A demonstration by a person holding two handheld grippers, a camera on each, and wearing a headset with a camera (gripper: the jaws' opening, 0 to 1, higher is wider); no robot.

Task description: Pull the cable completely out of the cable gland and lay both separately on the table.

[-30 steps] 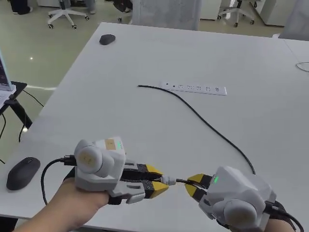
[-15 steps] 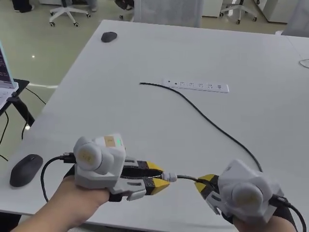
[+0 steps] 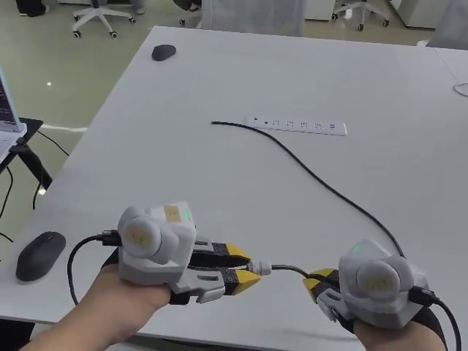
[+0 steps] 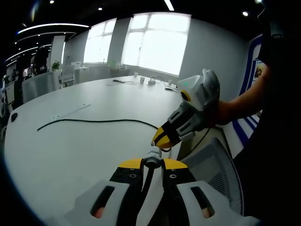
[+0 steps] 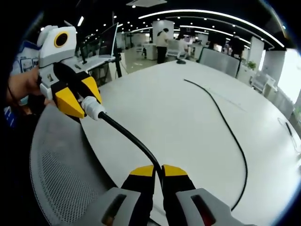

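My left gripper is shut on the white cable gland at the near edge of the table. A black cable runs out of the gland to my right gripper, which is shut on it a short way from the gland. From there the cable loops back across the table to its free end by the power strip. Both grippers hover just above the table edge, jaws facing each other.
A white power strip lies mid-table. One black mouse sits at the far left corner, another at the near left. The white table is open in the middle. Office chairs stand beyond.
My right gripper has drawn to the right and nearer to me, so more cable shows between it and the gland. The left gripper holds about the same place.
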